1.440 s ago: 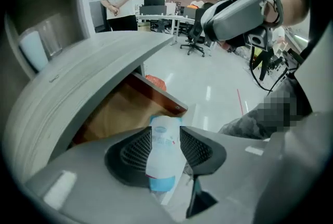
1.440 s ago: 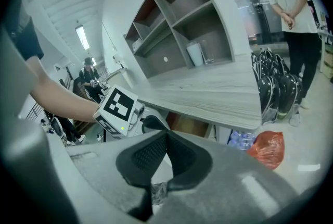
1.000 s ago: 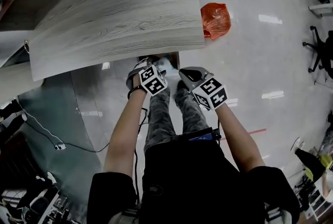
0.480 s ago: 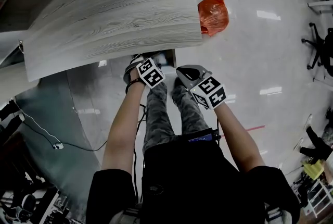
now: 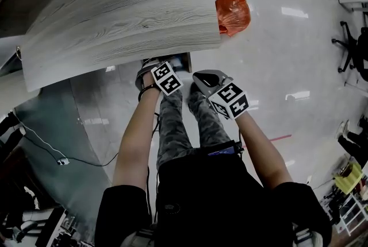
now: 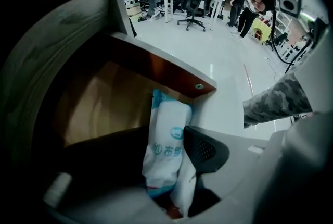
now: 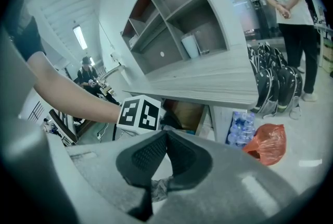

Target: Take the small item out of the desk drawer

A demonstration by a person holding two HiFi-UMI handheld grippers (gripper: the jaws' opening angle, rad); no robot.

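White packet [image 6: 166,124] — one — between closing left gripper [image 6: 156,152] jaws (right gripper [image 7: 166,139] jaws together, empty)

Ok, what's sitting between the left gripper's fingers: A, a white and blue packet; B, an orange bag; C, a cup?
A: a white and blue packet stands between the closing fingers of the left gripper, inside the drawer.

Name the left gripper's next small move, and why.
Probably finish closing. The left gripper is closing its jaws either side of the white-and-blue soft plastic packet standing in the open wooden drawer, but a firm pinch isn't evident yet; lifting now might drop it.
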